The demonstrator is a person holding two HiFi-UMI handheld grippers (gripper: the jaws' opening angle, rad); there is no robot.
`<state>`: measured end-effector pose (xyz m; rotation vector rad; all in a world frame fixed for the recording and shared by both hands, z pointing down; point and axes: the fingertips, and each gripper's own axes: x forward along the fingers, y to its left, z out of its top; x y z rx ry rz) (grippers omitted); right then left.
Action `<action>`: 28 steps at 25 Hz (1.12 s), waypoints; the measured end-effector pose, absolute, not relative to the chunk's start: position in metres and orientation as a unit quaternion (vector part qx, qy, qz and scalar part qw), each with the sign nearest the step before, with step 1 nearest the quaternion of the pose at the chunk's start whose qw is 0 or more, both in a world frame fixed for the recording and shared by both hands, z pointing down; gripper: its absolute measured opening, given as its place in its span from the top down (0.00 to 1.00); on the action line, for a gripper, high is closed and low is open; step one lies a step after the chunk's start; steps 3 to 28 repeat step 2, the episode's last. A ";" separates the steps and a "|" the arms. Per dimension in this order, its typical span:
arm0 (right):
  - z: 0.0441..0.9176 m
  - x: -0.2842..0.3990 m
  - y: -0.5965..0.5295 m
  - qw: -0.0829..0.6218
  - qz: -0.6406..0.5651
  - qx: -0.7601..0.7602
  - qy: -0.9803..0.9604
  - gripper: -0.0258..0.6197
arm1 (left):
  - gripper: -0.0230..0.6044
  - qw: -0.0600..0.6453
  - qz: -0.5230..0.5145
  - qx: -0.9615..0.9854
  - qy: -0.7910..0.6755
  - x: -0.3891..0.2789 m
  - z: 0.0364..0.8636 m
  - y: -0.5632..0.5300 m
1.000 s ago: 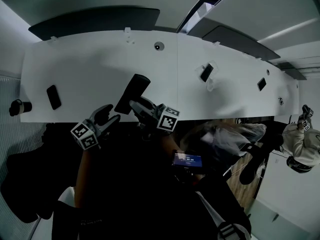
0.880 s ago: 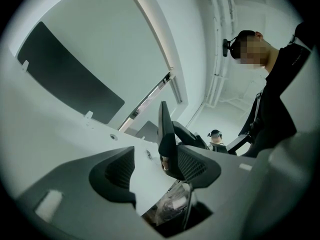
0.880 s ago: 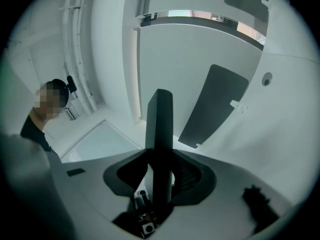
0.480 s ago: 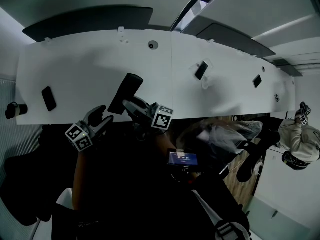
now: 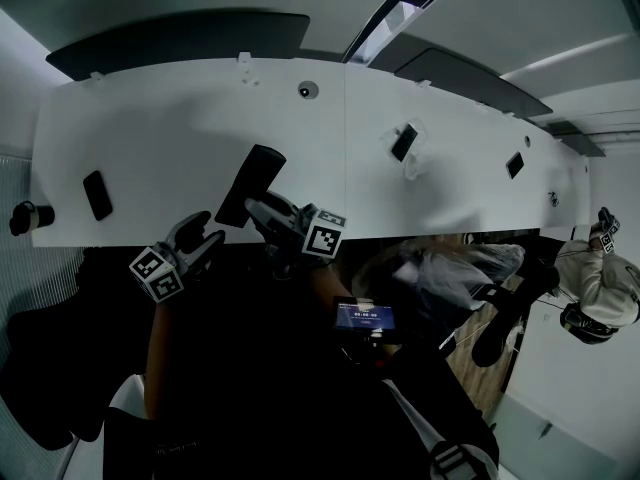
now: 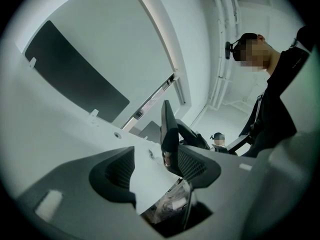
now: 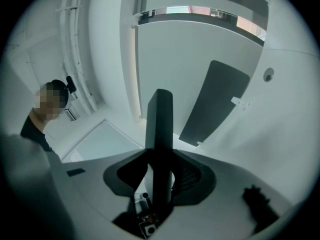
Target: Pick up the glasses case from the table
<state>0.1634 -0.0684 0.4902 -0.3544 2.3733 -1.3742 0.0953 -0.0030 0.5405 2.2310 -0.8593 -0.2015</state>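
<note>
Nearly nothing moved in the last half second: right tool (image 5: 265, 211) stays pinched on the glasses case (image 5: 251, 183), held up over the table (image 5: 150, 138) near its front edge, left tool (image 5: 203, 236) spread and empty, so pickup looks done.

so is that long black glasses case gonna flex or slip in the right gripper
Probably stiff: the long black glasses case sticks straight out of the right gripper without sagging. Its smooth flat sides look somewhat slippery. Held near one end, it may pivot if jolted.
</note>
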 end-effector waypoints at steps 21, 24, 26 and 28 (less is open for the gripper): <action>0.489 0.163 -0.070 0.188 -0.488 -0.125 0.843 0.71 | 0.55 0.365 -0.078 0.865 -0.336 0.095 0.541 -0.004; 0.489 0.163 -0.070 0.188 -0.488 -0.125 0.843 0.71 | 0.55 0.365 -0.078 0.865 -0.336 0.095 0.541 -0.004; 0.489 0.163 -0.070 0.188 -0.488 -0.125 0.843 0.71 | 0.55 0.365 -0.078 0.865 -0.336 0.095 0.541 -0.004; 0.489 0.163 -0.070 0.188 -0.488 -0.125 0.843 0.71 | 0.55 0.365 -0.078 0.865 -0.336 0.095 0.541 -0.004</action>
